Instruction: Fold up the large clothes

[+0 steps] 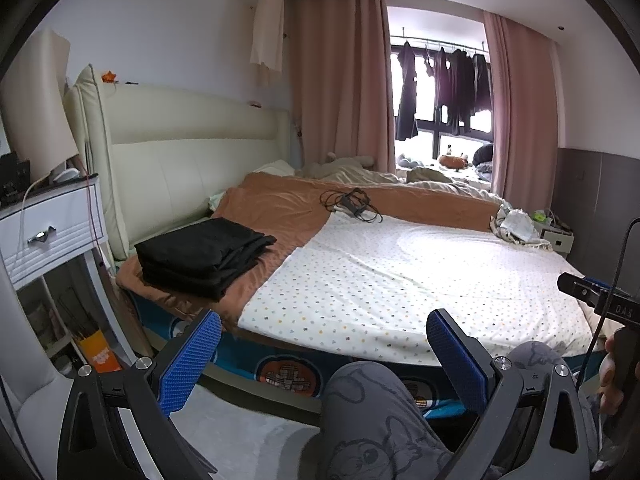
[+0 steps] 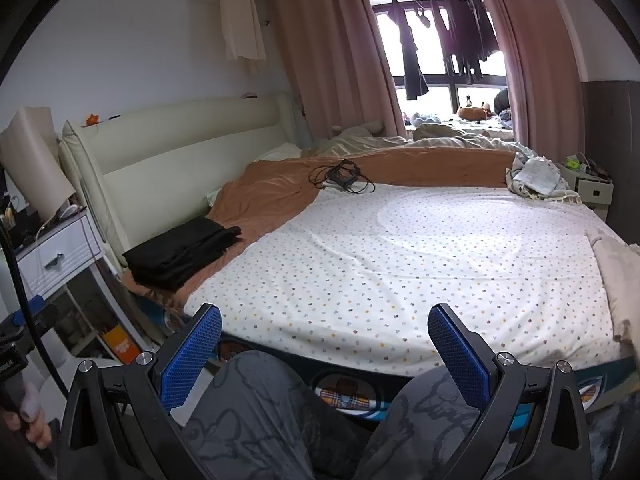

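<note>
A bedroom with pink curtains (image 1: pixel 340 80) and a cream padded headboard (image 1: pixel 192 152) frames a wide bed (image 2: pixel 400 248) covered by a white dotted sheet, with an orange-brown blanket (image 1: pixel 280 208) pushed toward the pillows. Dark garments hang on a rail (image 1: pixel 440 80) at the bright window behind. A stack of folded black clothes (image 1: pixel 204 256) lies on the orange-brown blanket at the bed's near left corner, just beside a white nightstand (image 1: pixel 52 232). A tangle of black cable (image 2: pixel 340 178) rests at the blanket's edge farther back, and crumpled pale fabric (image 2: pixel 536 180) sits at the far right of the bed. The left hand-held gripper (image 1: pixel 324 356) hangs off the foot of the bed with its blue-padded jaws spread wide and nothing between them. The right hand-held gripper (image 2: pixel 324 354) is likewise wide apart and empty, well away from the folded clothes. A person's knees in grey cartoon-print trousers (image 2: pixel 260 412) show below both.
</note>
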`<state>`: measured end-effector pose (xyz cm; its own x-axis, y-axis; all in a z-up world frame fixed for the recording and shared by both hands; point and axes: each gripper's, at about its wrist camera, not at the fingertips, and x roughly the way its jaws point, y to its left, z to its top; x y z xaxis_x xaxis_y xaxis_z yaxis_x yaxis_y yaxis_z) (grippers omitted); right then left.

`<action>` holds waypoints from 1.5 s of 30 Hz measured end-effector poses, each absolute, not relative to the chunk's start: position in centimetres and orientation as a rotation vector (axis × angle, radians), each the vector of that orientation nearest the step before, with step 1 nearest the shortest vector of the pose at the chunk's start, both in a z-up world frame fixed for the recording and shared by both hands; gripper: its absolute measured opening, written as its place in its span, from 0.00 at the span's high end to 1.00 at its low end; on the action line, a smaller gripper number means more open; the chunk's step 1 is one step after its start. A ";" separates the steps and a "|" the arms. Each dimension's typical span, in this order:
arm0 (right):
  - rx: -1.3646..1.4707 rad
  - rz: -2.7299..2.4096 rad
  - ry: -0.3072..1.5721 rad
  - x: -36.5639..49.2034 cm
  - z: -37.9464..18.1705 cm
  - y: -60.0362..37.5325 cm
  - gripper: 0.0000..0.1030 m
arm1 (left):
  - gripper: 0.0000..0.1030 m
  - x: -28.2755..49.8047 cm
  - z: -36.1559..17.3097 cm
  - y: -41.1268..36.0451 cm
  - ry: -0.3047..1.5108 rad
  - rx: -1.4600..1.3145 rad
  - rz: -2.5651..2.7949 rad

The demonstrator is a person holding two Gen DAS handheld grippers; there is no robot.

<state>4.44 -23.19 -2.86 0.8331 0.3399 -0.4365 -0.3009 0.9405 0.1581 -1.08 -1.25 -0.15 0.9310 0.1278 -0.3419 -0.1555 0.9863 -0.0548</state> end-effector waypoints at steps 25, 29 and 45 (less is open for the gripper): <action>0.096 0.340 0.485 4.4 -2.9 -22.8 0.00 | 0.00 -1.1 0.1 -1.8 0.344 -0.066 0.139; 0.101 0.338 0.490 4.4 -3.0 -22.8 0.00 | 0.00 -1.2 0.1 -1.9 0.346 -0.059 0.133; 0.100 0.343 0.497 4.6 -3.6 -22.7 0.00 | 0.00 -1.0 -0.1 -1.7 0.349 -0.071 0.144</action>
<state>4.64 -22.73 -3.58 0.8233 0.3462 -0.4499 -0.2982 0.9381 0.1761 -0.99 -1.65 -0.09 0.9296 0.1282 -0.3456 -0.1528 0.9872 -0.0447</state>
